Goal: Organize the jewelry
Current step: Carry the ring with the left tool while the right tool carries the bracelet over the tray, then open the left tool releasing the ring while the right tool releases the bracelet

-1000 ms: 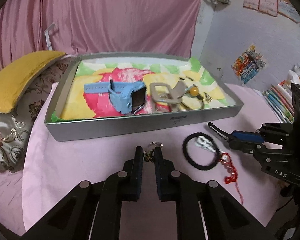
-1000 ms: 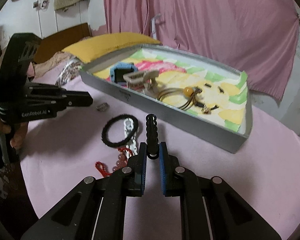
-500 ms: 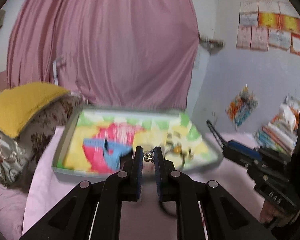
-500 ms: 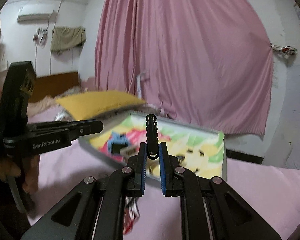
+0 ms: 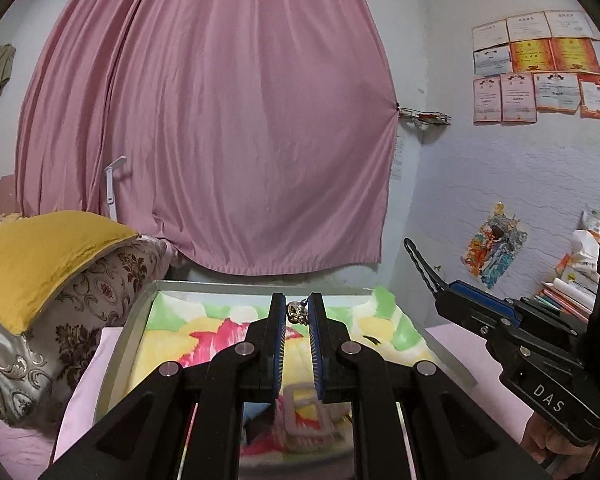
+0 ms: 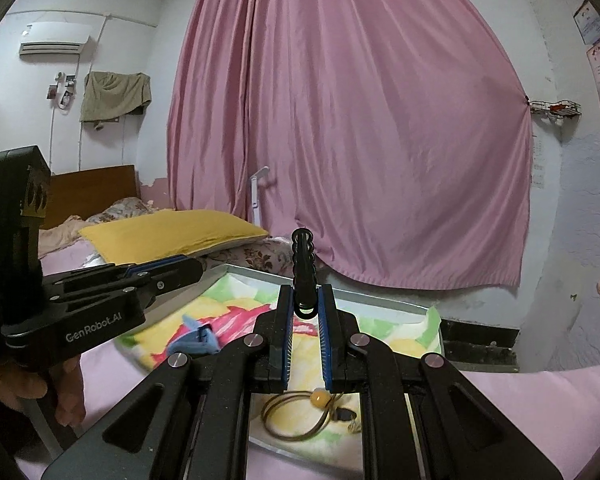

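Both tools are pinching narrow over the near part of the tray (image 5: 120, 344). Left tool (image 5: 298, 314) is gripping a small metal charm (image 5: 296, 314) at its tips. Right tool (image 6: 305, 300) is clamping a black beaded band (image 6: 303, 264), its long axis standing upright, pointing toward the pink curtain (image 6: 360, 140).

Clearance over tray (image 5: 120, 360): far half lying open.
Blue watch (image 6: 194, 338), buckle (image 5: 306, 414) and cord bracelet (image 6: 296, 412) are occupying the near half; pillows (image 5: 40, 280) are crowding the tray's left wall, curtain (image 5: 220, 140) hanging close behind.
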Action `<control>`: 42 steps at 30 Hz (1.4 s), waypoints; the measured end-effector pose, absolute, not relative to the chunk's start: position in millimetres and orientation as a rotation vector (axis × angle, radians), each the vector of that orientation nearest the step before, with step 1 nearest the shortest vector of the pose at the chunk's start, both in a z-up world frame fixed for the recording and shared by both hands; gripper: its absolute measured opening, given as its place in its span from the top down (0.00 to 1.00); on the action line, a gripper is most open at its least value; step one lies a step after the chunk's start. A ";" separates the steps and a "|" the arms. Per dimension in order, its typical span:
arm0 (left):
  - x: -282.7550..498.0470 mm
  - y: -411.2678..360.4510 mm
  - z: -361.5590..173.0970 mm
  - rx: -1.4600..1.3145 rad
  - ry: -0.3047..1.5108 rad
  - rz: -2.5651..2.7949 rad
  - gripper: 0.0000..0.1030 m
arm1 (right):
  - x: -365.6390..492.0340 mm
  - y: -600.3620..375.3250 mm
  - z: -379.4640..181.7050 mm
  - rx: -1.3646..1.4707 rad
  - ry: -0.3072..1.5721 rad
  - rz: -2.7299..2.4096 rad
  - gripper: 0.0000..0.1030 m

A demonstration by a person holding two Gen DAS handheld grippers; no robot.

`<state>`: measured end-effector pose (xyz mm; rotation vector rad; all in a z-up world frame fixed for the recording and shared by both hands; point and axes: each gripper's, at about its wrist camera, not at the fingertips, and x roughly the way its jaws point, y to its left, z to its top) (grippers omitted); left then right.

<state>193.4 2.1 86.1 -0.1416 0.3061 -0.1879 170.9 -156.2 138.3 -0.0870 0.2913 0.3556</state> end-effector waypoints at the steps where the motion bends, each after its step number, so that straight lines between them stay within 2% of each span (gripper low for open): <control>1: 197.9 2.5 84.9 -0.146 0.309 -0.185 0.90 | 175.4 -154.4 137.6 -0.083 0.296 0.355 0.90; 9: 219.6 3.9 72.1 -0.148 0.399 -0.171 0.90 | 208.4 -152.9 115.8 -0.061 0.422 0.353 0.90; 18: 246.2 11.4 46.4 -0.193 0.630 -0.174 0.90 | 230.6 -153.2 81.2 -0.026 0.618 0.427 0.90; 24: 247.2 7.2 38.9 -0.162 0.668 -0.171 0.90 | 242.9 -151.7 61.2 0.003 0.726 0.465 0.90; 42: 251.8 6.1 35.4 -0.135 0.707 -0.144 0.89 | 244.4 -148.1 54.3 0.003 0.771 0.460 0.90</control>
